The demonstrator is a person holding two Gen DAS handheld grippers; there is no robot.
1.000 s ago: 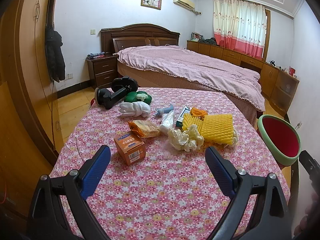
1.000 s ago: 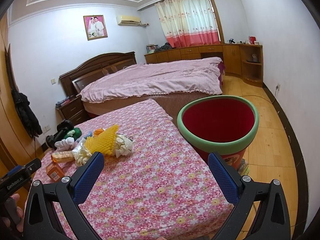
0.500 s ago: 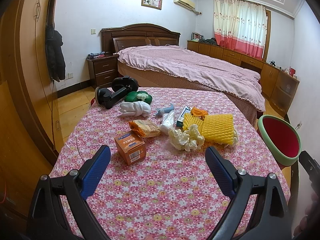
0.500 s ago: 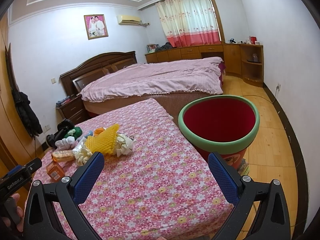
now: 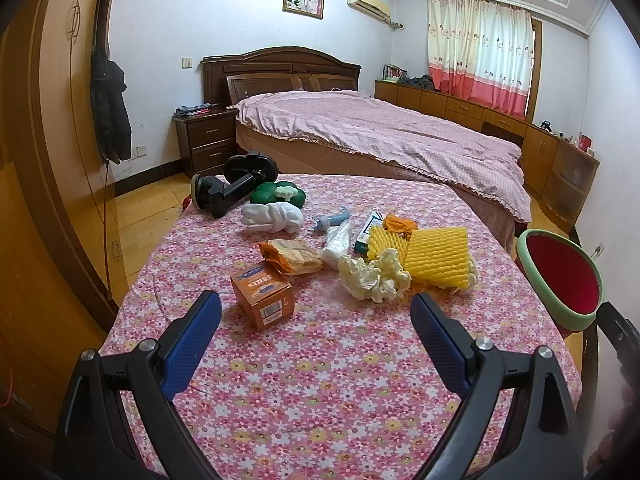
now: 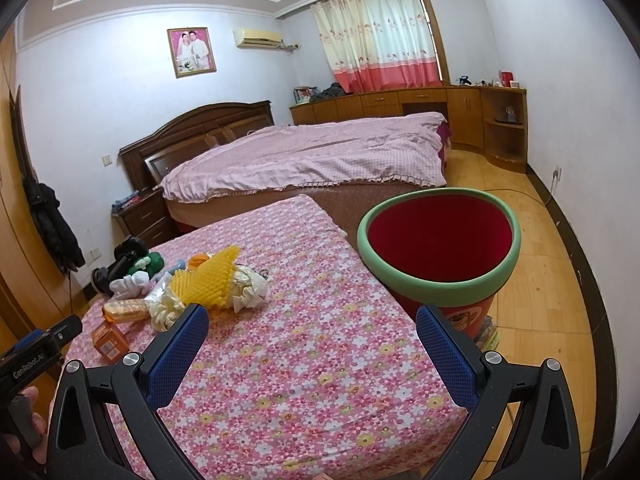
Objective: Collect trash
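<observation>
Trash lies in a cluster on the floral tablecloth (image 5: 320,380): an orange carton (image 5: 262,294), an orange snack wrapper (image 5: 290,256), crumpled cream paper (image 5: 374,274), yellow foam netting (image 5: 438,256) and clear plastic (image 5: 338,238). My left gripper (image 5: 316,318) hovers open over the near side, short of the carton. A red bin with a green rim (image 6: 440,240) stands off the table's right edge. My right gripper (image 6: 312,332) is open and empty, aimed between the table (image 6: 312,344) and the bin. The yellow netting (image 6: 210,282) and carton (image 6: 108,340) show at its left.
White socks (image 5: 274,218), a green toy (image 5: 278,196), a black handled device (image 5: 232,188) and a blue item (image 5: 330,222) lie at the table's far end. A bed (image 5: 380,136) stands beyond, a wardrobe (image 5: 36,128) at left. Wooden floor (image 6: 540,280) surrounds the bin.
Almost nothing has moved. The right wrist view has shifted very slightly; both grippers stay open over the table's near edge.
</observation>
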